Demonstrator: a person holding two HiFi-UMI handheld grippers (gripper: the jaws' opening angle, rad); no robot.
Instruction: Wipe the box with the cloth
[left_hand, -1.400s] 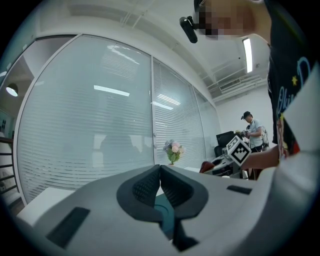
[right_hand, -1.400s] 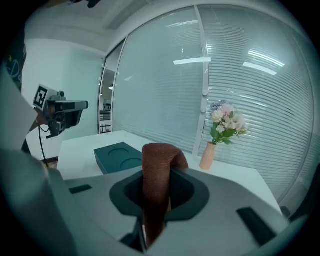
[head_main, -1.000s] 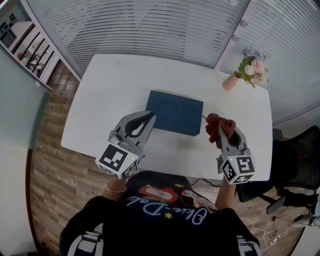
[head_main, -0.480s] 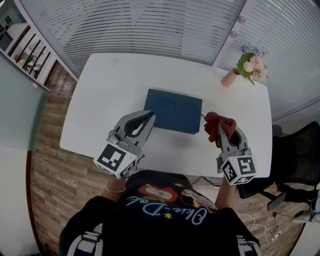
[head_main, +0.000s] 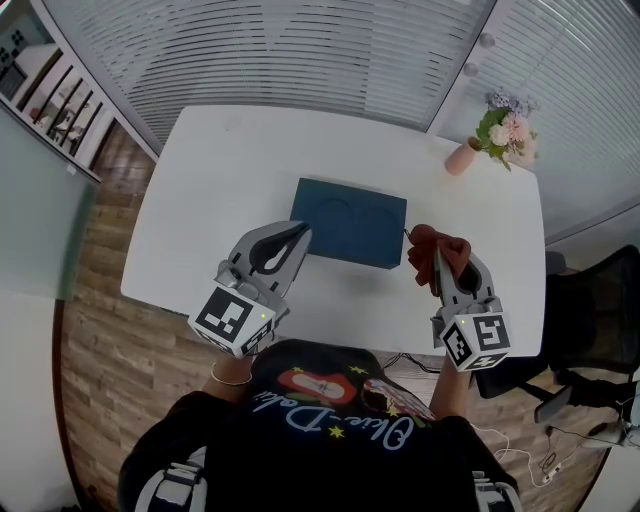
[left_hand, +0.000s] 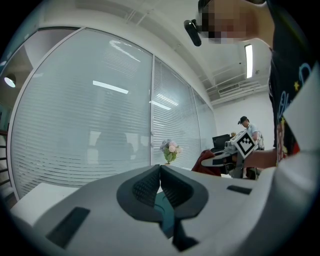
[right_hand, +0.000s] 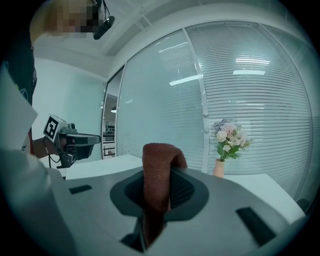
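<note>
A flat dark teal box (head_main: 349, 222) lies in the middle of the white table (head_main: 220, 180). My left gripper (head_main: 297, 234) hovers at the box's near left corner, jaws shut with nothing between them (left_hand: 160, 172); a sliver of the teal box (left_hand: 164, 212) shows below them. My right gripper (head_main: 437, 252) is held just right of the box, shut on a reddish-brown cloth (head_main: 436, 247). In the right gripper view the cloth (right_hand: 157, 175) bulges up from between the jaws (right_hand: 159, 185).
A pink vase with flowers (head_main: 496, 140) stands at the table's far right corner, also seen as a vase (right_hand: 225, 150) in the right gripper view. A black office chair (head_main: 590, 330) sits right of the table. Blinds-covered glass walls run behind.
Both grippers and the box stay almost still; only the head view shifted slightly.
</note>
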